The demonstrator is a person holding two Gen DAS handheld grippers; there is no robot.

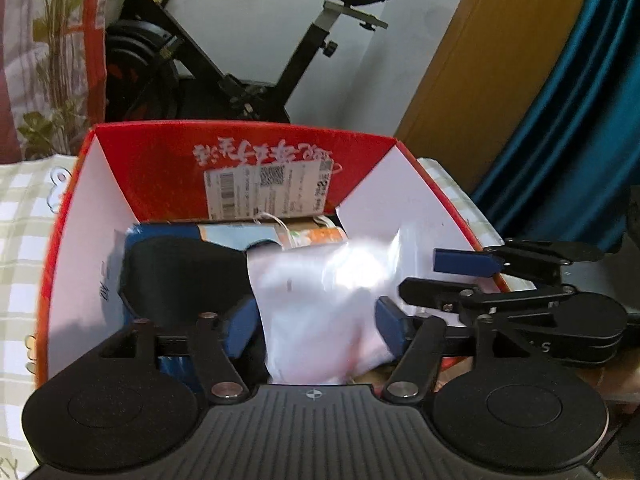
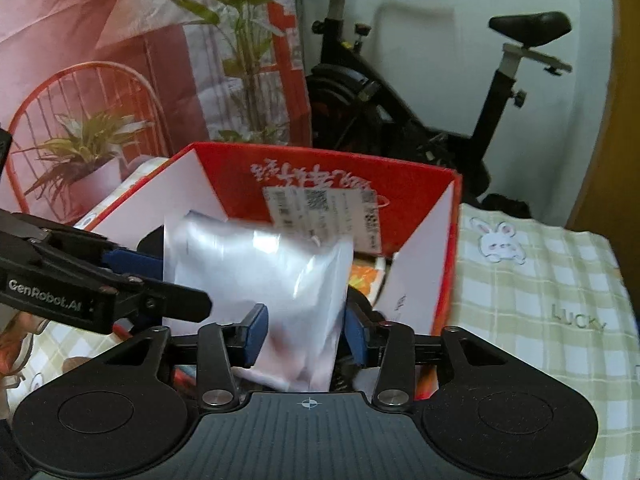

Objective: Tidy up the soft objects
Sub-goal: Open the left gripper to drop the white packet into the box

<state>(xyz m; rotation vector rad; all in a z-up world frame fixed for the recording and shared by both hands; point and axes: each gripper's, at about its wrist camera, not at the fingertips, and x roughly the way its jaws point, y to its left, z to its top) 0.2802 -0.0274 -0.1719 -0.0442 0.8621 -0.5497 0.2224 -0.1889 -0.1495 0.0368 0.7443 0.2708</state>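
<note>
Checked cloth (image 2: 540,288) covers the surface under a red box (image 1: 256,152). A white plastic packet (image 1: 320,304) hangs over the box's inside. Left tongs (image 1: 316,328) stand released around it; right tongs (image 2: 302,334) bracket it, grip unclear.

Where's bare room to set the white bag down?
Free: checked cloth right of the red box. Crowded: the box, with a black item, orange packet and the bag, plus both hand-held grippers, left and right.
</note>
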